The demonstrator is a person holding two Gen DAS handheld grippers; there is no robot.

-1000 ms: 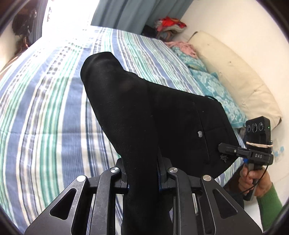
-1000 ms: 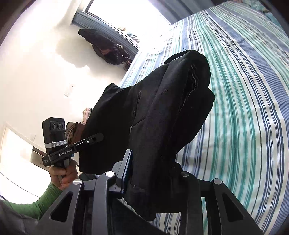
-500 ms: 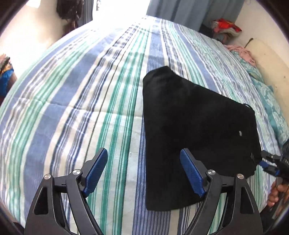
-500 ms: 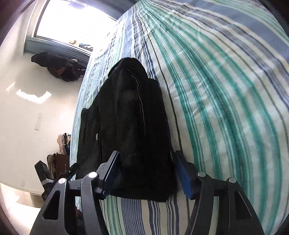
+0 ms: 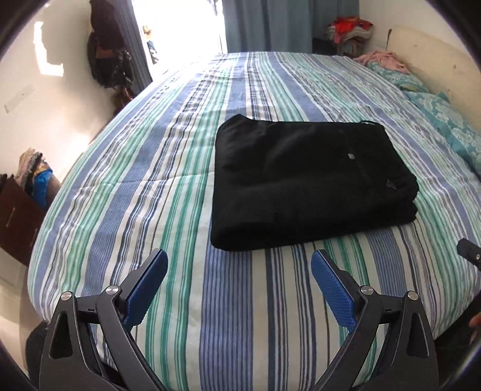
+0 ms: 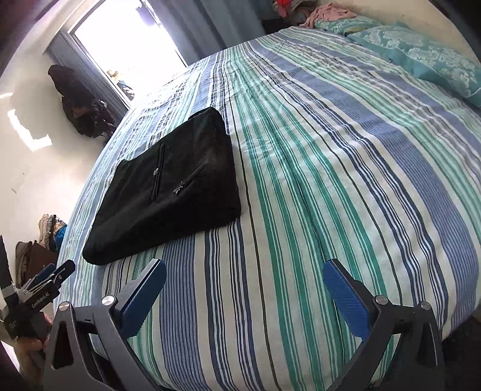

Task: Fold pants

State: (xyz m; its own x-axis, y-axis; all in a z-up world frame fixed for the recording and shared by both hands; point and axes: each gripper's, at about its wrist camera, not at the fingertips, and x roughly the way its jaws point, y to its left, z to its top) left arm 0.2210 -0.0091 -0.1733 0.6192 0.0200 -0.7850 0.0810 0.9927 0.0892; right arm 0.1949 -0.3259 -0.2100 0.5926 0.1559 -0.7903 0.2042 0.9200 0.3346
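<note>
Big bed w/ a striped cotton cover (image 5: 186, 192) in blue, green, white & navy bands fills both views; fabric lightly wrinkled, stripes run near to far. Far right along the cream wall: teal floral-print pillows (image 6: 427, 57), soft & puffy, w/ a crumpled pink cloth (image 5: 383, 58) at their far end. Beyond the bed's far end, grey-blue curtains (image 5: 279, 24) beside a bright window (image 6: 129, 45). Dark clothes hanging on the left wall (image 5: 109, 54). A red & mixed heap of clothes (image 5: 350, 30) in the far right corner. Low on the left, a dark brown wooden cabinet (image 5: 15, 216) w/ a pile of clothes on top.

Black folded pants (image 5: 303, 183) lie flat on the bed cover, a thick rough rectangle, matte cloth, layered edge at its right side; small metal button & zip pull show on top (image 6: 166, 180). Nothing rests on them, nothing blocks the way from the near side.

Left gripper (image 5: 239, 281): black metal arms, blue ribbed pads (image 5: 332, 296), jaws spreading wider, nothing btwn them, near of the pants & apart from them. Right gripper (image 6: 245, 290): same build, jaws also widening, only bed cover btwn them, pants off to its left. A hand (image 6: 27, 346) holding the left gripper's handle shows at the right-wrist view's low left edge.
</note>
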